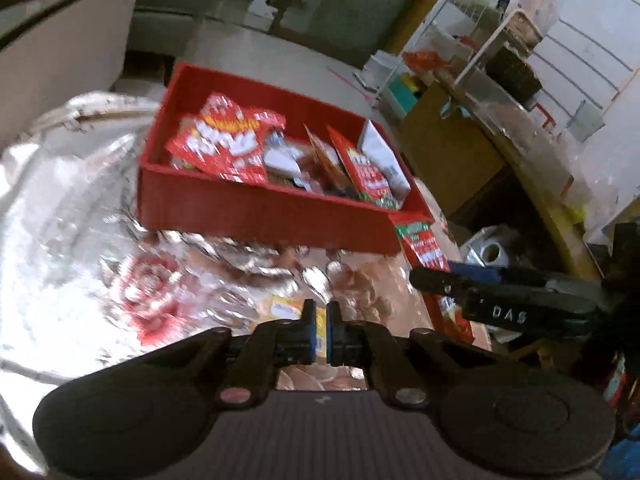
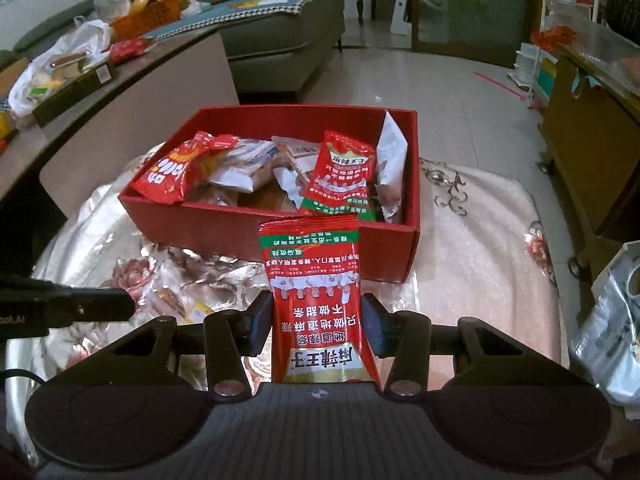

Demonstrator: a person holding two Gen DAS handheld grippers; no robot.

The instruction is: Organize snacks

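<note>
A red box (image 2: 276, 236) holding several snack packets stands on a shiny floral tablecloth (image 2: 472, 240); it also shows in the left wrist view (image 1: 256, 212). My right gripper (image 2: 318, 326) is shut on a red and green spicy-strip packet (image 2: 316, 304), held upright just in front of the box's near wall. That packet and the right gripper's finger (image 1: 472, 288) show at the right of the left wrist view. My left gripper (image 1: 319, 316) is nearly closed and empty, low over the cloth above a clear packet with a yellow label (image 1: 286, 308). Another matching red packet (image 2: 344, 172) stands inside the box.
A dark side table with bags and boxes (image 2: 72, 76) runs along the left. A sofa (image 2: 280, 28) is behind. A wooden cabinet (image 2: 580, 136) and a wire rack stand at the right. A silver bag (image 2: 612, 320) lies at the right edge.
</note>
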